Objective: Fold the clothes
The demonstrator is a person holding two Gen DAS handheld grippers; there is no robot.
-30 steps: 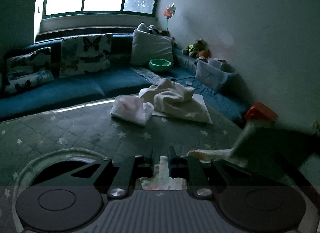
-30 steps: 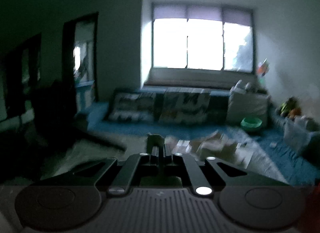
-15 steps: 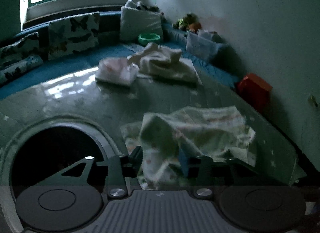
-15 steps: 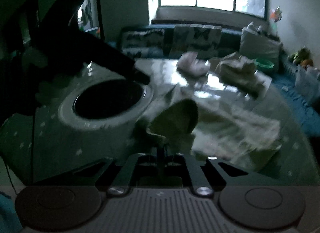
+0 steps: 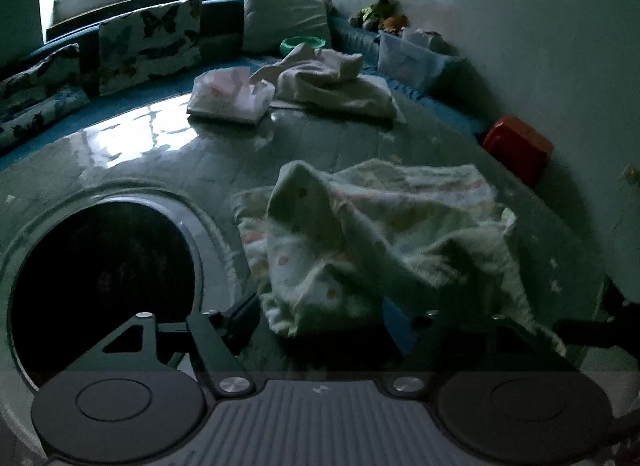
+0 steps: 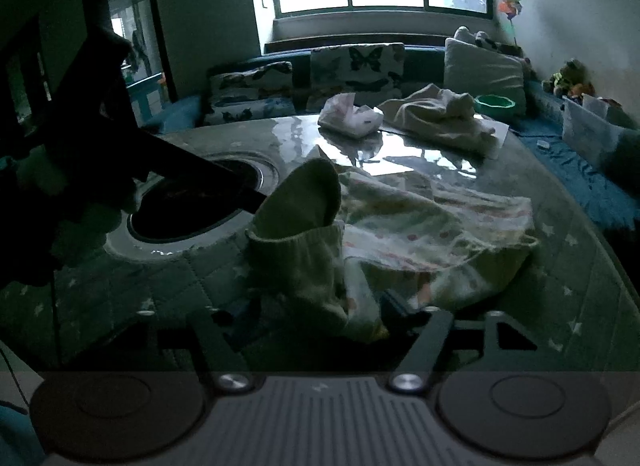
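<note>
Fingers (image 5: 236, 314) spread | garment (image 5: 380, 234) crumpled (long axis unclear)

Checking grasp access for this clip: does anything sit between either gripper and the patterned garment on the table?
Nothing visible does. The patterned garment lies bunched directly in front of the left gripper and the right gripper, its near edge between their open fingers. The other clothes lie far behind it.

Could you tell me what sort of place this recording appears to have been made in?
Most likely a living or play room in a home: a blue window-side couch with butterfly cushions, soft toys in the corner, and a quilted table strewn with small clothes.
</note>
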